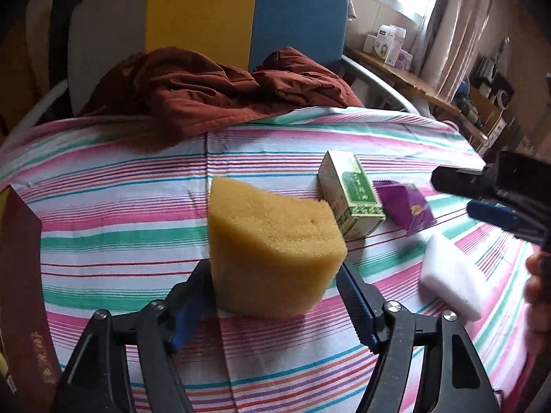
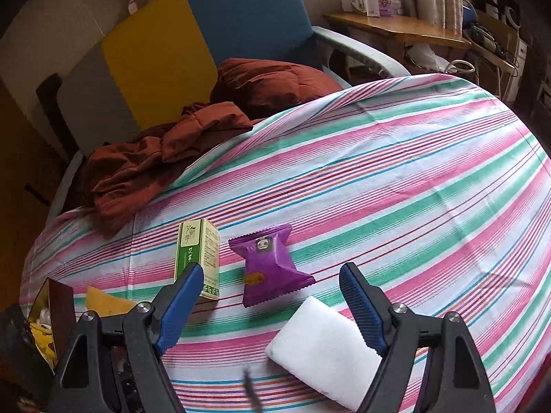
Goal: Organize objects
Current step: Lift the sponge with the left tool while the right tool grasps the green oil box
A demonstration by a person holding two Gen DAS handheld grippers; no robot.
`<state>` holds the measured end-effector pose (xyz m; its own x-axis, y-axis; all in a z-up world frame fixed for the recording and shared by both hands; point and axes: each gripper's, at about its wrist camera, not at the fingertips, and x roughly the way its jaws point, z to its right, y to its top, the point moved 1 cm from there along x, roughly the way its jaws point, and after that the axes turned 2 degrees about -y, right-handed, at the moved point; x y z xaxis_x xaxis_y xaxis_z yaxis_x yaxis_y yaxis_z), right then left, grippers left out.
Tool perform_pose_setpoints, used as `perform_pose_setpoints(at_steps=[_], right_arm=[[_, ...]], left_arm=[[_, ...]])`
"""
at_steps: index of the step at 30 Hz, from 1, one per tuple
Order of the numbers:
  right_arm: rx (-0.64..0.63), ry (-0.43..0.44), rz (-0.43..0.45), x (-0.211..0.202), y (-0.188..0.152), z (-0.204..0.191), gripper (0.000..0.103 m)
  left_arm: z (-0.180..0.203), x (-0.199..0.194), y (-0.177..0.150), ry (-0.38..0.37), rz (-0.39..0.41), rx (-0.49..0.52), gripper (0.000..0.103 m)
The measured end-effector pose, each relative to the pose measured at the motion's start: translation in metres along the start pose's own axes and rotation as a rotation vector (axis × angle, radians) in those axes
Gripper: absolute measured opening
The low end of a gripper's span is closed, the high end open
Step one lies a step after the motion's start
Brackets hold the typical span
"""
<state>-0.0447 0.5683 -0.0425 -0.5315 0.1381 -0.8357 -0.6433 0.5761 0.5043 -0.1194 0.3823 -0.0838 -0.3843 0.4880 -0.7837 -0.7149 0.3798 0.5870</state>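
Sponge (image 1: pixel 272 247) stands on striped cloth (image 1: pixel 120 206) btwn left claw (image 1: pixel 272 299) pads, which look just clear, no squeeze: open, not gripping. Right claw (image 2: pixel 272 306) open over white block (image 2: pixel 323 347), nothing held. Risk: tall sponge could tip toward green box (image 1: pixel 347 196) if a pad drags it.

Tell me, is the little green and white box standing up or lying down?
Lying down. The small green and white cardboard box rests on a long side on the striped cloth.

Both wrist cameras look steeply down, close over the striped cloth (image 1: pixel 137 206) — sharing the green box (image 2: pixel 199 254).
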Motion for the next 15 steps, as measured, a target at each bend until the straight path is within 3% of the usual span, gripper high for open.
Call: perform_pose_setpoints(at_steps=[12, 14, 15], right_arm=[[-0.057, 0.031, 0.024, -0.001, 0.000, -0.025, 0.082], [-0.060, 0.042, 0.013, 0.002, 0.002, -0.029, 0.081], [-0.070, 0.037, 0.010, 0.005, 0.003, -0.033, 0.079]], left_arm=[[-0.006, 0.008, 0.019, 0.017, -0.018, -0.010, 0.074], [-0.007, 0.009, 0.019, 0.025, -0.029, -0.003, 0.067], [-0.007, 0.009, 0.018, 0.020, -0.035, 0.001, 0.059]])
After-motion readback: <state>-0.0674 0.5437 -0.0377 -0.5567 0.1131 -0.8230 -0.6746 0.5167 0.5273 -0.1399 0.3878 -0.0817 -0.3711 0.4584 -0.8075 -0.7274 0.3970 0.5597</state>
